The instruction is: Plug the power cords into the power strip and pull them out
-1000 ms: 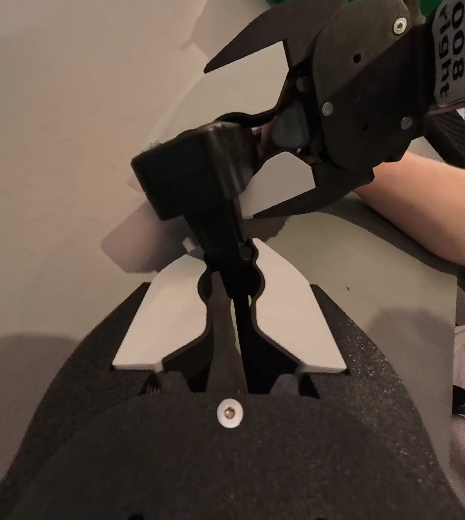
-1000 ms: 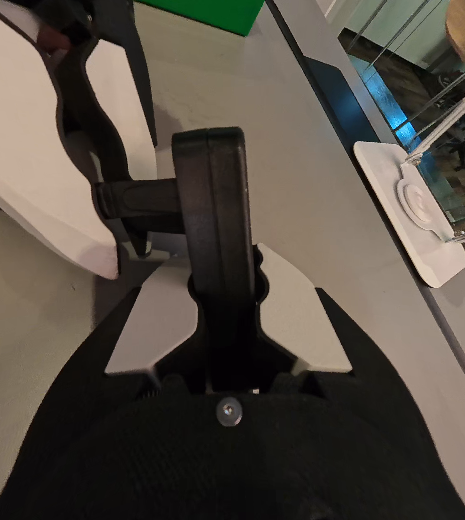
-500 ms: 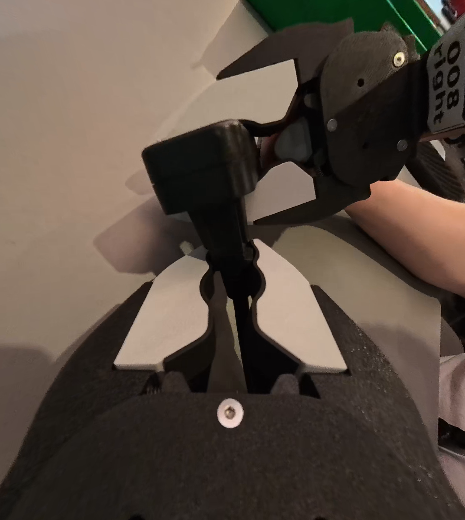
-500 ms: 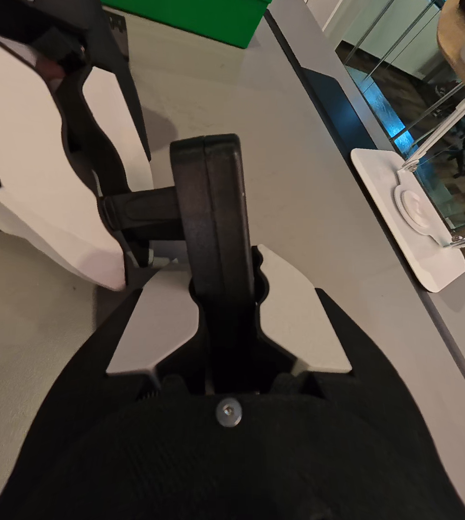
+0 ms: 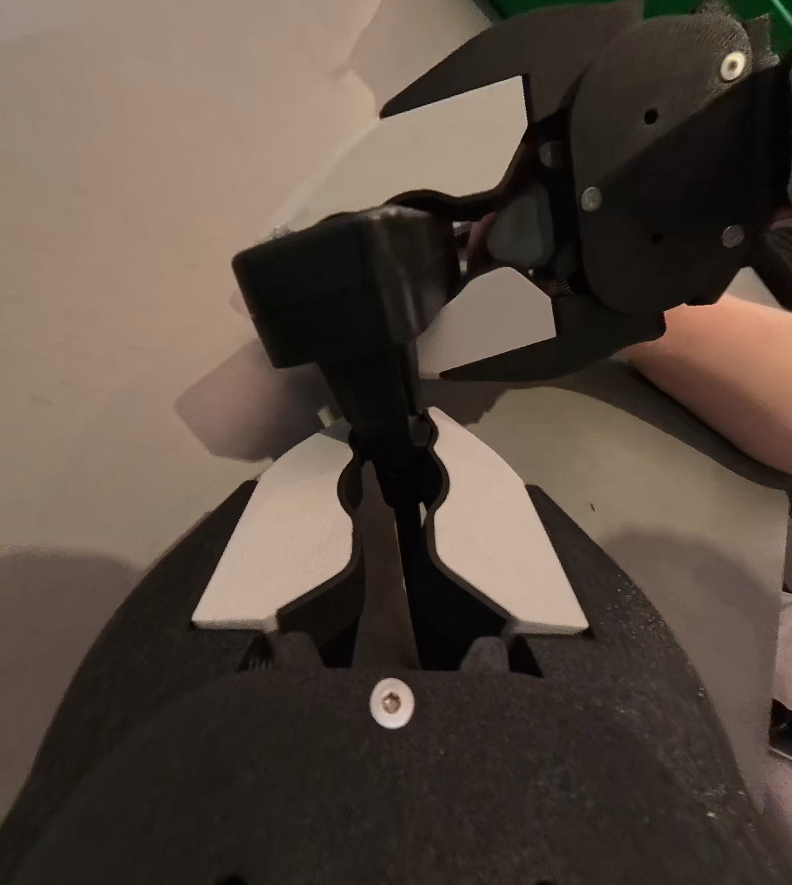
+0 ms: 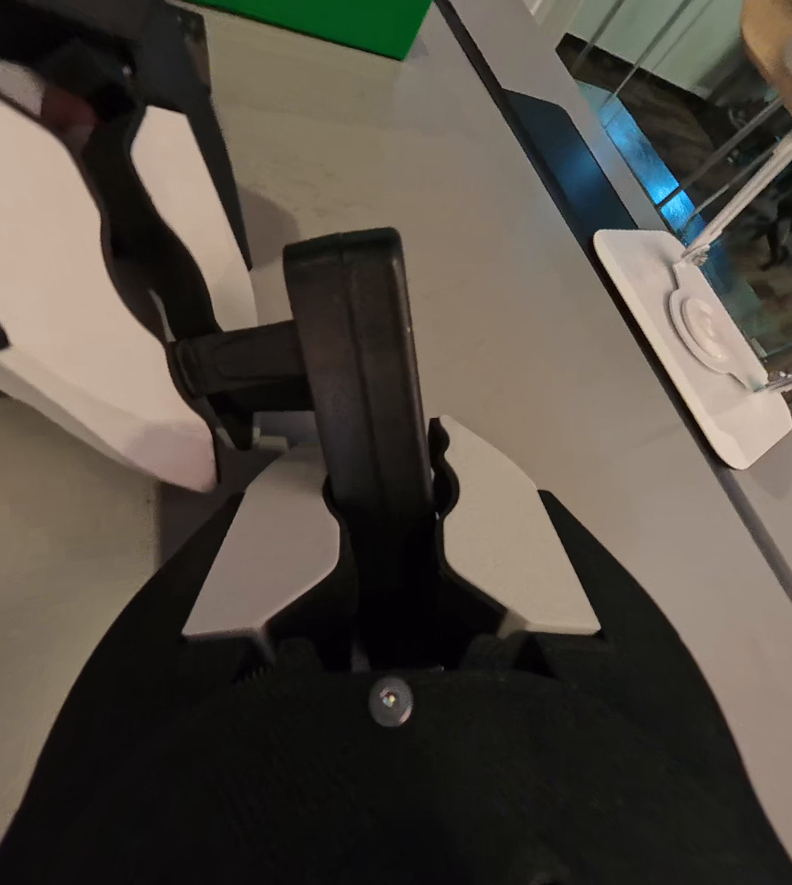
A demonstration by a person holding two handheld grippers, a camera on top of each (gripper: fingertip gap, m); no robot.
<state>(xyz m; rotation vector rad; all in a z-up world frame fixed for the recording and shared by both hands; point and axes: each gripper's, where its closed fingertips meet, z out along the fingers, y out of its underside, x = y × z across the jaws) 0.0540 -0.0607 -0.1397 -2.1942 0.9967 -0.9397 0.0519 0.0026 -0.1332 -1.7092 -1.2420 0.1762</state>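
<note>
A black power plug with a thick neck is held off the pale table by both grippers. My left gripper is shut on the plug's neck, where the cord runs back between the fingers. My right gripper is shut on the flat plug body, which stands on edge between its fingers. The right gripper also shows in the left wrist view at upper right, and the left gripper shows in the right wrist view at left. A bit of metal shows under the plug. No power strip is in view.
A green box stands at the back of the table. A white flat base with a clear stand lies on a grey ledge at the right, beyond the table edge. A person's forearm is at the right.
Both grippers have drifted slightly together with the plug, and more of the green box shows. Both holds are unchanged.
</note>
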